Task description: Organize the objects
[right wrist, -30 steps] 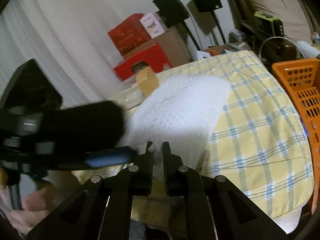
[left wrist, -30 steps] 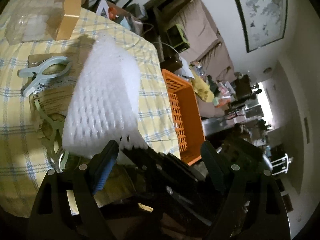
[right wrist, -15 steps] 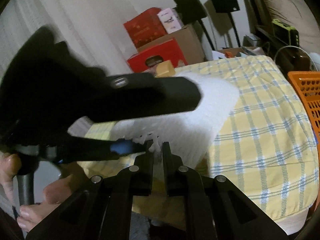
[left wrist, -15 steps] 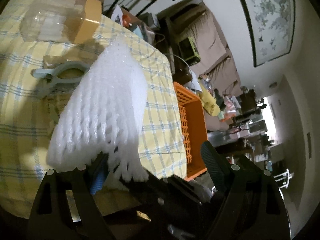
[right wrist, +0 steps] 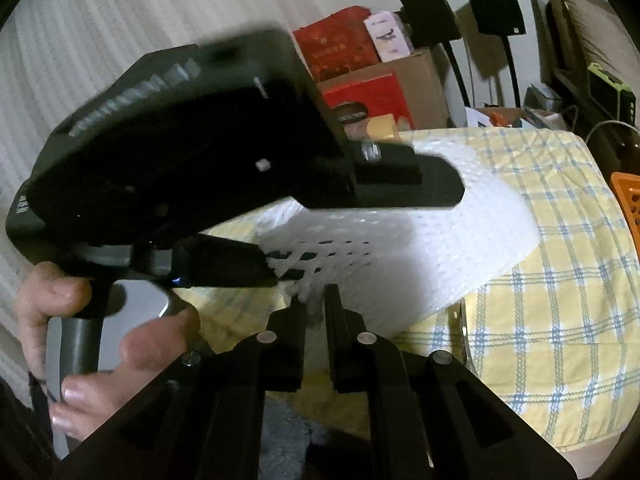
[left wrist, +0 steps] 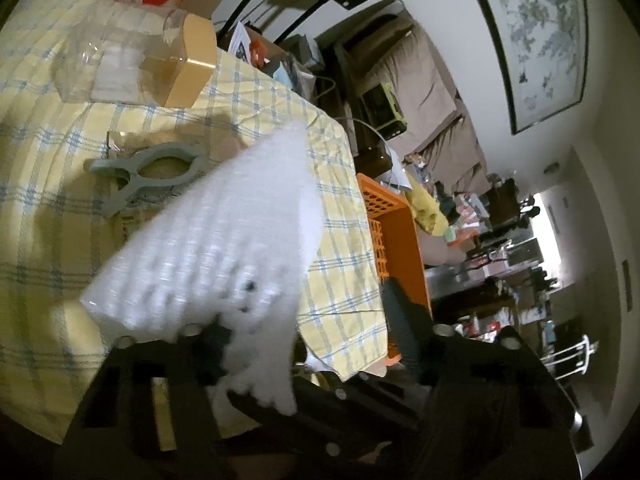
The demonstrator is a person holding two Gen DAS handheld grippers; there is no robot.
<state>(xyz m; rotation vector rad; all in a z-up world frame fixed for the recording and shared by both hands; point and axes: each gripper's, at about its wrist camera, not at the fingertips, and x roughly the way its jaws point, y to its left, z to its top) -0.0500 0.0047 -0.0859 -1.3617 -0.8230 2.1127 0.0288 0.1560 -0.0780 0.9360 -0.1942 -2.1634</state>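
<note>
A white foam net sheet (left wrist: 224, 240) hangs over the yellow checked table (left wrist: 36, 248), lifted at its near edge. My right gripper (right wrist: 314, 300) is shut on that near frilly edge of the foam net (right wrist: 420, 248). My left gripper (left wrist: 304, 312) has the foam between its jaws, which are closing. One of its fingers (left wrist: 400, 320) stands clear to the right of the foam, and the other is mostly hidden behind it. In the right wrist view the left gripper (right wrist: 360, 236) straddles the sheet, one finger above and one below, held by a person's hand (right wrist: 100, 340).
A grey-green large clip (left wrist: 148, 176) lies on a packet on the cloth. A clear plastic box with a tan lid (left wrist: 120, 64) stands at the back. An orange crate (left wrist: 396, 240) sits beside the table's right edge. Red boxes (right wrist: 360, 80) and speakers line the wall.
The left gripper has pushed further along the foam sheet and its jaws have narrowed around it. The foam has tilted up. The right gripper keeps its grip and has rolled slightly.
</note>
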